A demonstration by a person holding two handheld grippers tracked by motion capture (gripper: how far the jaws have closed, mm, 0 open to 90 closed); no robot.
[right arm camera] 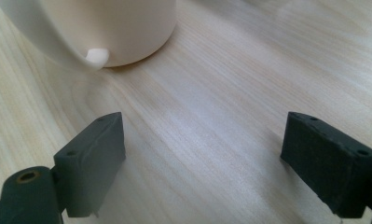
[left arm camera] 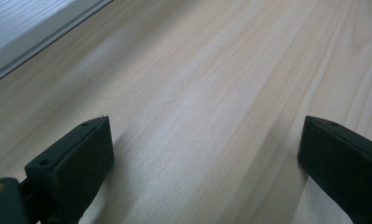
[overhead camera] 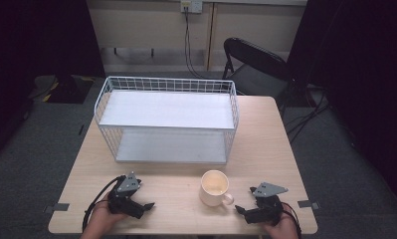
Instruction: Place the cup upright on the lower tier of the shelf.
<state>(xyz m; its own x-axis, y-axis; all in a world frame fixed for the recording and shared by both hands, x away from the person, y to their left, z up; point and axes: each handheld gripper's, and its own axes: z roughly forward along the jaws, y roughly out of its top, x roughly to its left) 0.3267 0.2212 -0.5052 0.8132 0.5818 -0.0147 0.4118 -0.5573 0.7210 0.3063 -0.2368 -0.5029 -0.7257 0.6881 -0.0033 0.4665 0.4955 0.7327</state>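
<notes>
Mug (overhead camera: pixel 214 187) stands on pale wood table (overhead camera: pixel 265 149) before wire shelf (overhead camera: pixel 167 119); both claws released, empty.

A light wooden table (overhead camera: pixel 265 149) stands on grey carpet (overhead camera: pixel 47 144). Behind the table, to its right, sits a black folding chair (overhead camera: pixel 253 62) — beyond it a pale wall (overhead camera: pixel 151 25) with a cable (overhead camera: pixel 188 45) hanging from a socket (overhead camera: pixel 191 6).

bare table (overhead camera: pixel 171 179) ahead, rack (overhead camera: pixel 167 122) blocking beyond

no readable text, labels, brands or numbers on any surface, nothing legible in any view
</notes>
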